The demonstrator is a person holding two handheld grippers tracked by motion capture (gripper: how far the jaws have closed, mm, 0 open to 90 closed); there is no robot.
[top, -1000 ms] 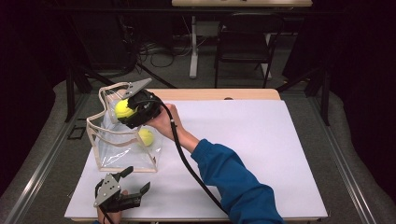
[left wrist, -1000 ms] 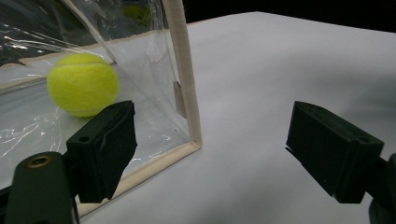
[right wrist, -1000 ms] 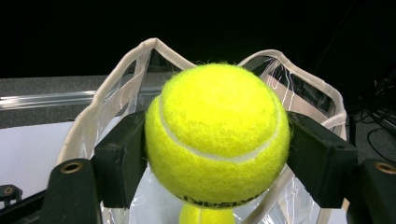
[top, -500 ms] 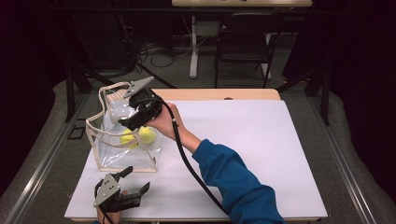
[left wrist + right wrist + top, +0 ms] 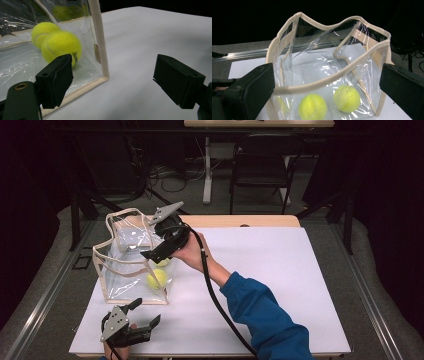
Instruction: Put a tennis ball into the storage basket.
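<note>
A clear plastic bag (image 5: pixel 122 275) with beige trim stands upright at the left of the white tabletop (image 5: pixel 280 270). Two yellow tennis balls (image 5: pixel 156 279) lie on its bottom near the right wall. My right gripper (image 5: pixel 157 247) hovers open and empty over the bag's right rim. In the right gripper view both balls (image 5: pixel 313 107) (image 5: pixel 347 98) lie below the bag's rim (image 5: pixel 324 82), between the spread jaws of the right gripper (image 5: pixel 327 87). My left gripper (image 5: pixel 146 312) rests open on the table just in front of the bag. The left gripper (image 5: pixel 116 82) faces the bag's corner seam (image 5: pixel 98 37) and the balls (image 5: pixel 62 46).
The table's right half is bare white surface. A cable (image 5: pixel 215 300) trails from the right gripper along the blue sleeve (image 5: pixel 260 315). A dark chair (image 5: pixel 262 170) and a table leg (image 5: pixel 206 170) stand beyond the far edge.
A second ago the right gripper held a tennis ball at the bag's mouth. It let go, and the ball dropped to the bottom beside the other one. The left gripper has not moved.
</note>
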